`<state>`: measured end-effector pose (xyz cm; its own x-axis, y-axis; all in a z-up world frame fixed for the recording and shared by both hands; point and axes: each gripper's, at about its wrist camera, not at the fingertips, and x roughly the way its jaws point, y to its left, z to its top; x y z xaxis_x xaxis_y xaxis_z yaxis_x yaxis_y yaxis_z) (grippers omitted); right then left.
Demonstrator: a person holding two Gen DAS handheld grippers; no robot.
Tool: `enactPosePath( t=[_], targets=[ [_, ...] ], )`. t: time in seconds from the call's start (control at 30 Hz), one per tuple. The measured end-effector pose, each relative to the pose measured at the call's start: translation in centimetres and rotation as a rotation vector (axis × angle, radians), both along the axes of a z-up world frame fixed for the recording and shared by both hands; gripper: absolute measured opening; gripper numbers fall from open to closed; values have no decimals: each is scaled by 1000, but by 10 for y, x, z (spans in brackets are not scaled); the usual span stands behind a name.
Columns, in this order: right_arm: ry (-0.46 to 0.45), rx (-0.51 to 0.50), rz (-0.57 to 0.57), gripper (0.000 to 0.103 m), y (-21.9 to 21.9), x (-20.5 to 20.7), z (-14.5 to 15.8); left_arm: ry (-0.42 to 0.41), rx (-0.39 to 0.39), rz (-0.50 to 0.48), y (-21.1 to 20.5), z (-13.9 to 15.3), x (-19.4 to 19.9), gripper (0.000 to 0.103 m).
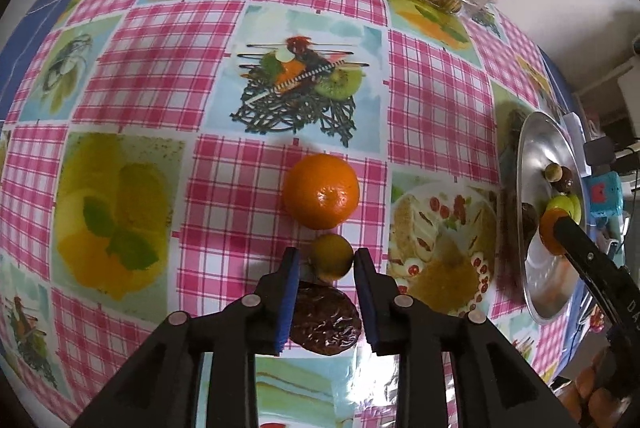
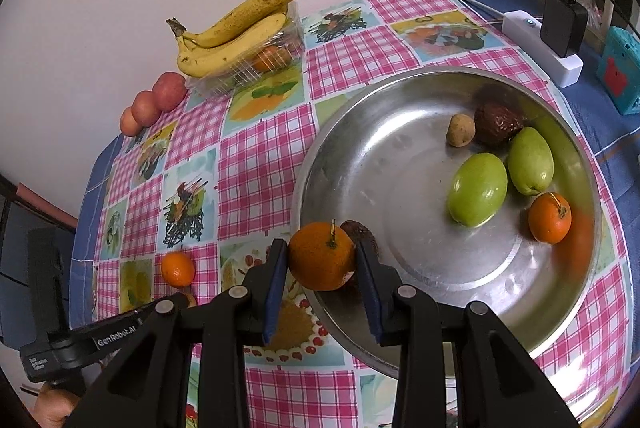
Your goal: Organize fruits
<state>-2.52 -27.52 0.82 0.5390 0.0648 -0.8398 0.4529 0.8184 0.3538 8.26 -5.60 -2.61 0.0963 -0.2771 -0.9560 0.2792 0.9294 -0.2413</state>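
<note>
The left gripper (image 1: 326,262), black with blue pads, reaches up from the bottom centre of its own frame, its pads closed on a small yellow-green round fruit (image 1: 332,255). The right gripper (image 2: 322,256), at lower centre of its frame, clamps a stemmed orange tangerine (image 2: 322,255).

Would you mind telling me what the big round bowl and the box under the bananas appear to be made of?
The bowl looks like polished metal, probably stainless steel: silvery, with glare and fruit reflections. The box under the bananas looks like thin clear plastic: see-through, ribbed and crinkled, something orange visible inside.
</note>
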Motion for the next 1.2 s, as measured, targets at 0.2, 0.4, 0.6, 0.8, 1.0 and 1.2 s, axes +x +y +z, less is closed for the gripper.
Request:
enactPosePath(
  t=[0.2, 0.4, 0.6, 0.8, 1.0, 1.2],
  targets=[
    [-8, 3, -12, 36, -3, -2, 2, -54, -36, 8, -1, 20, -1, 25],
    [-9, -25, -72, 36, -23, -15, 7, -94, -129, -43, -19, 42, -8, 25],
    [7, -92, -231, 36, -68, -44, 12, -146, -195, -170, -66, 54, -26, 25],
    [-6, -108, -318, 36, -104, -58, 6, -200, -223, -275, -120, 53, -38, 25],
    [14, -153, -324, 36, -118, -54, -1, -191, -227, -288, -150, 34, -33, 25],
    [1, -185, -339, 36, -126, -55, 0, -174, -199, -287, -162, 14, -28, 25]
  ],
)
